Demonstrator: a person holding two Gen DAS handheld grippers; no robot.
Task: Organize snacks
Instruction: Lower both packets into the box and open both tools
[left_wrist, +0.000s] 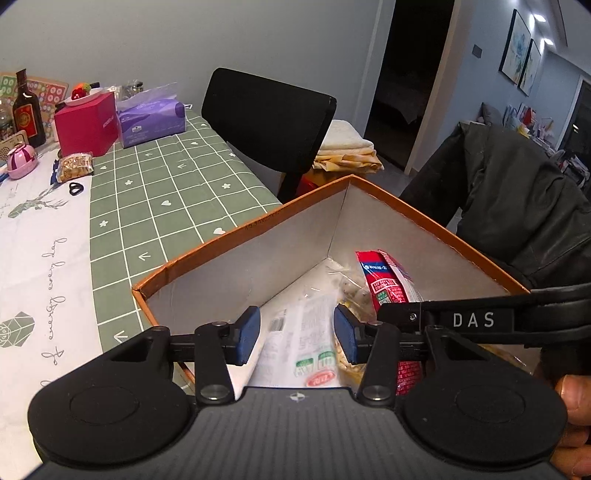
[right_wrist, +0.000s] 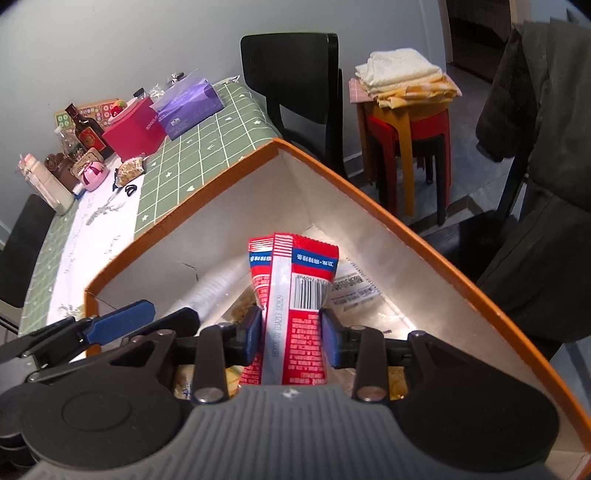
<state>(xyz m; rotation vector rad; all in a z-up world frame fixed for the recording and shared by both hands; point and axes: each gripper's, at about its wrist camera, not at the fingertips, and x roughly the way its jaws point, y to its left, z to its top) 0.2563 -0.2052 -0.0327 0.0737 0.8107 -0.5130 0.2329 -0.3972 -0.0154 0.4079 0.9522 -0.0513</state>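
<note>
Right tongs (right_wrist: 290, 332) clamped on red snack packet (right_wrist: 295, 291), upright inside orange-rimmed box (right_wrist: 369, 201). Left tongs (left_wrist: 297, 334) parted, holding nothing, above a white-labelled clear packet (left_wrist: 295, 332) in the same box. Beyond the box, on the surface (left_wrist: 166, 199): a small snack bag (left_wrist: 75, 168), tissue pack (left_wrist: 151, 120).

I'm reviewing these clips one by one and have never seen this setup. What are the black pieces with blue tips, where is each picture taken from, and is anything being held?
They are two hand-held grippers, each with a fisheye camera looking along its fingers. The left wrist view shows the left gripper open and empty over an orange-rimmed box on a green checked tablecloth. The right wrist view shows the right gripper shut on a red snack packet inside that box, above other packets. Farther back lie a nut bag, a purple tissue pack and a pink box.
</note>
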